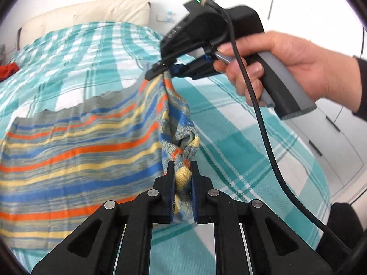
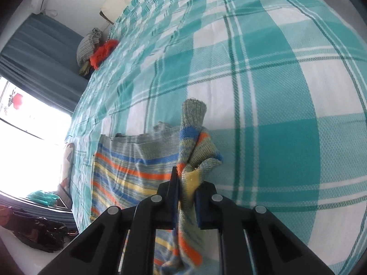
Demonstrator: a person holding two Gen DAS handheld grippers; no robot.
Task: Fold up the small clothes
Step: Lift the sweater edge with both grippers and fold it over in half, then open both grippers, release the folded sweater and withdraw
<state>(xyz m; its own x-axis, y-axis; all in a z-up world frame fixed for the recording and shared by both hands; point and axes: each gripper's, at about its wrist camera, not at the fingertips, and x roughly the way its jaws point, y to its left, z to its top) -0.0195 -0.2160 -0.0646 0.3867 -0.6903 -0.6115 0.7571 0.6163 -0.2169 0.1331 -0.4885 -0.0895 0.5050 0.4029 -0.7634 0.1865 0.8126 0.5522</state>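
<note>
**Folding the striped sweater: side edge lifted**

Keep both grips level and carry the edge across evenly, so the sweater [image 1: 75, 151] folds without twisting. It lies flat on the bed [image 1: 240, 123], one side raised. The left tool [image 1: 182, 171] is clenched on a bunched part near the sleeve; the right tool [image 1: 158, 70] grips the same edge farther along.
</note>
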